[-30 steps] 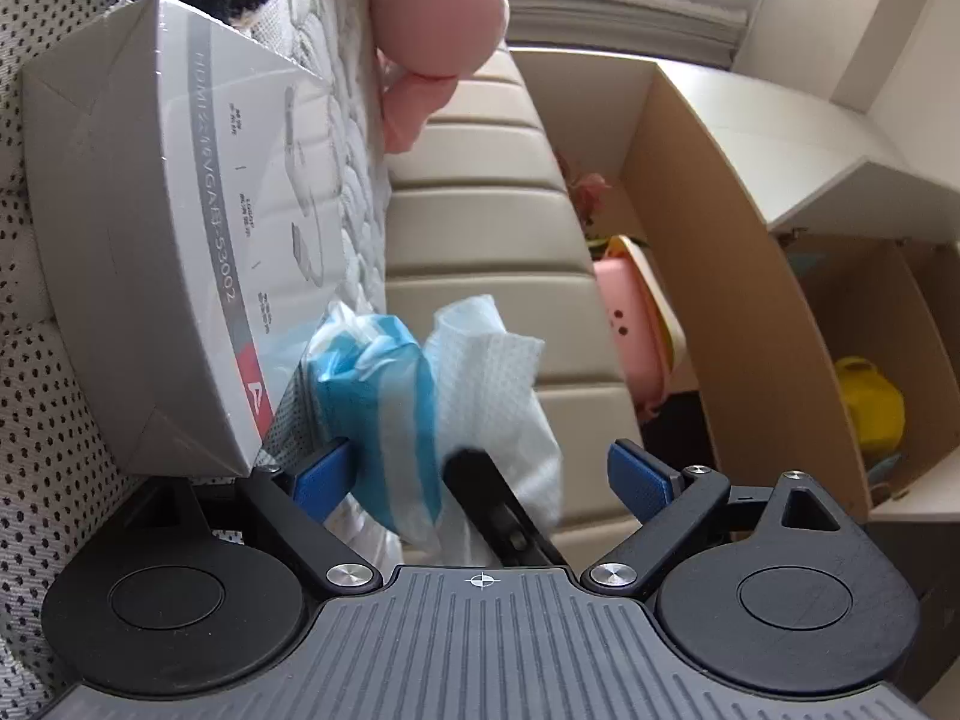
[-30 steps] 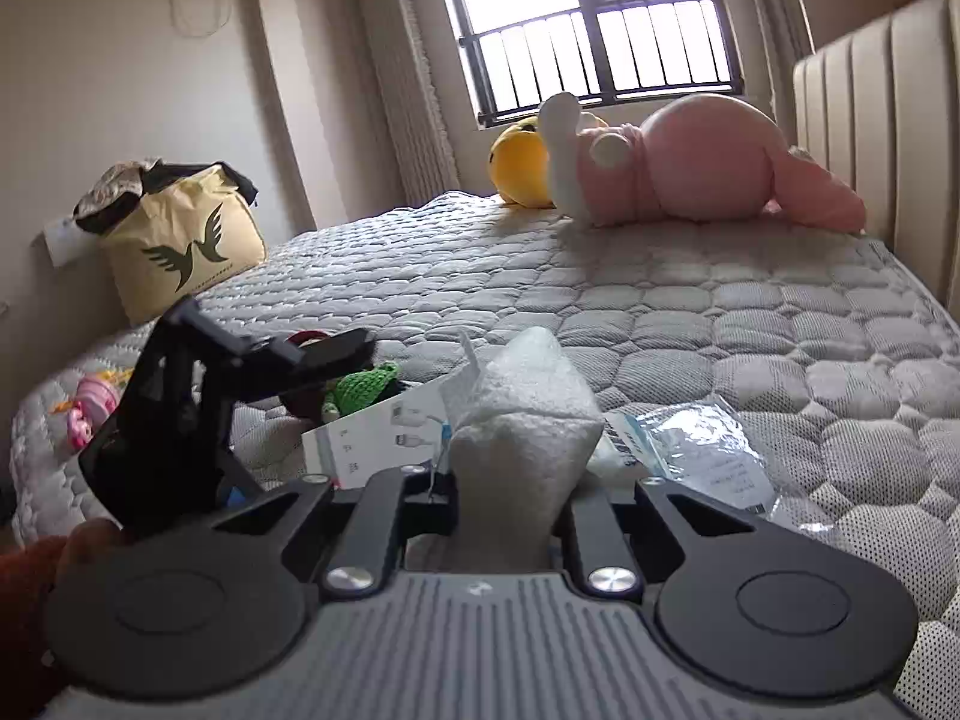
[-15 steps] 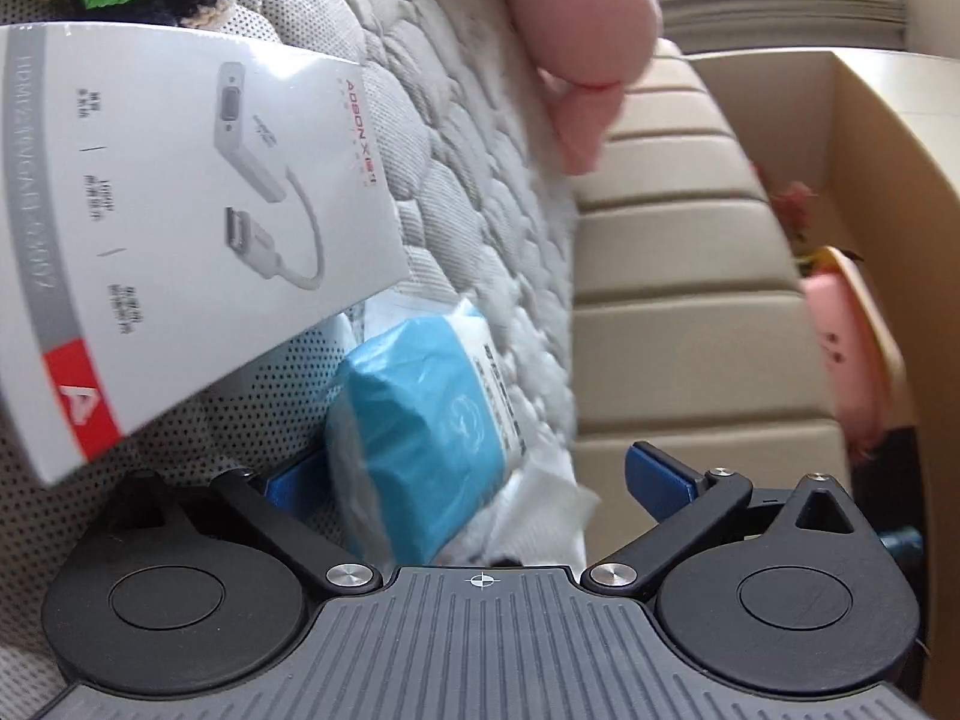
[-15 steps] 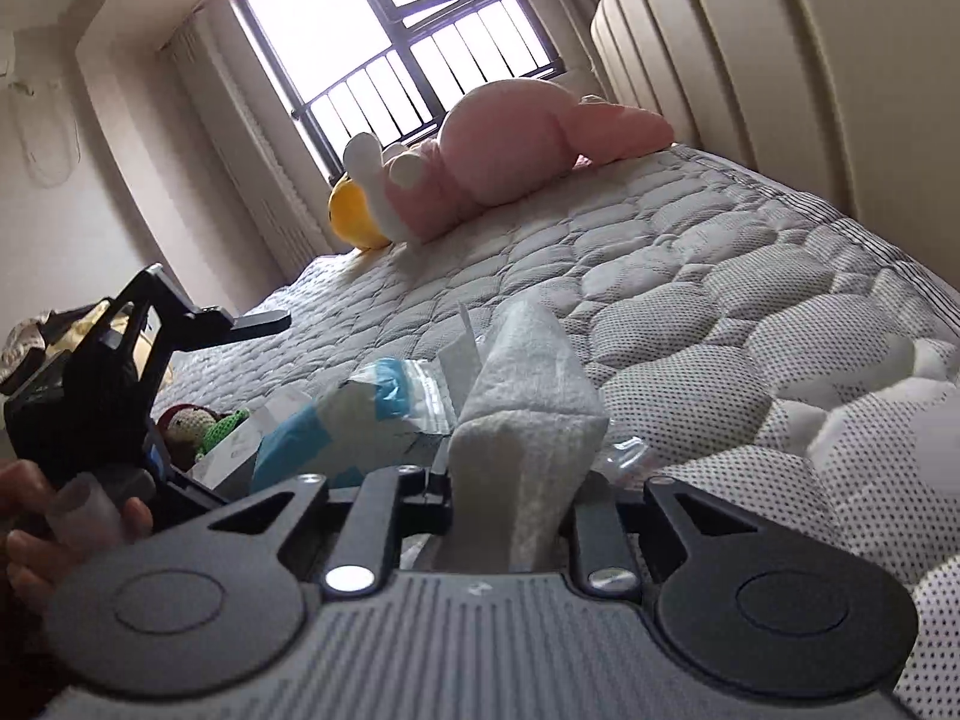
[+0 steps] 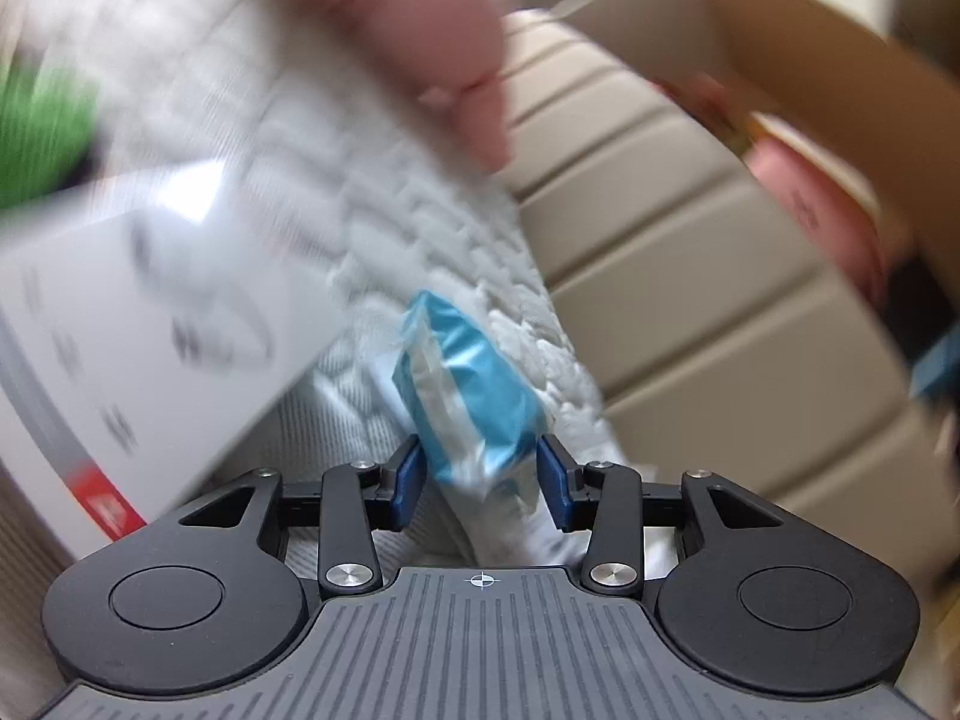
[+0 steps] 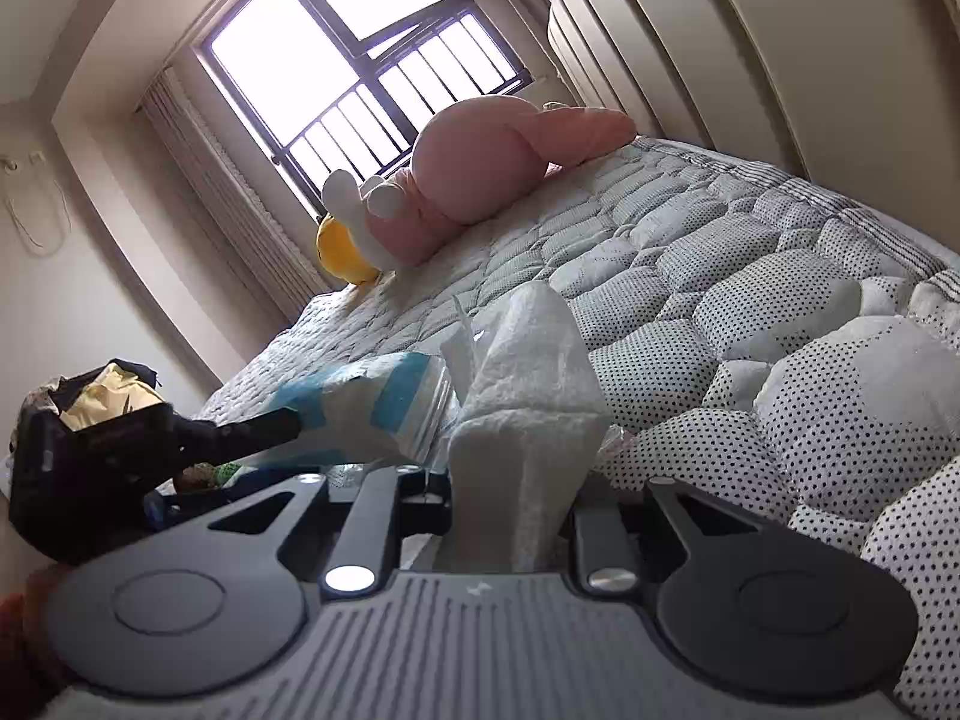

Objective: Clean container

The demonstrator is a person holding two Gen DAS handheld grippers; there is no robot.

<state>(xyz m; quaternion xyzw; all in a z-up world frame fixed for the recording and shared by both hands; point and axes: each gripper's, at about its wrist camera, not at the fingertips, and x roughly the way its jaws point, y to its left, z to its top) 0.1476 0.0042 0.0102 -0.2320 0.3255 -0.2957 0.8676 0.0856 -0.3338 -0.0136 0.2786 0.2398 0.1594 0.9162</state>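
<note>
The left gripper (image 5: 480, 474) has closed onto the blue packet (image 5: 474, 384), its length running forward between the pads, while the right gripper (image 6: 510, 516) pinches a wipe (image 6: 528, 396) just beside it.

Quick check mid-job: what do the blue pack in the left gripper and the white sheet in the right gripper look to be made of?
Blue pack: thin glossy plastic film, judging by its crinkles and shine. White sheet: soft matte tissue or nonwoven wipe, with an embossed, dimpled surface and limp folds; which of the two is unclear.
</note>
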